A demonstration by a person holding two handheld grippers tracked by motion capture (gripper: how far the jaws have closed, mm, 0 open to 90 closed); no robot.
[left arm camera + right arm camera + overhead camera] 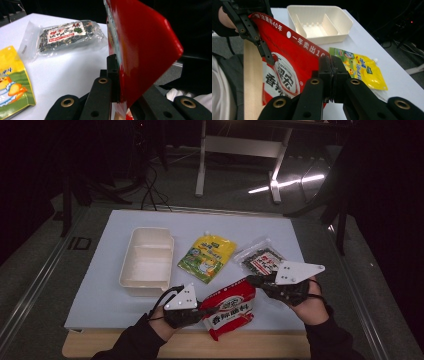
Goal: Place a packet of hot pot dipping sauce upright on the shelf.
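Beyond the clamped red packet (right gripper view) sits a divided tray.

White table, wooden front edge.
On it: a cream divided tray, a yellow pouch, a seaweed packet.

My table in a dark room

Grey carpet floor surrounds my white tabletop; beyond it stands a white desk frame, cables trailing, a streak of light behind.
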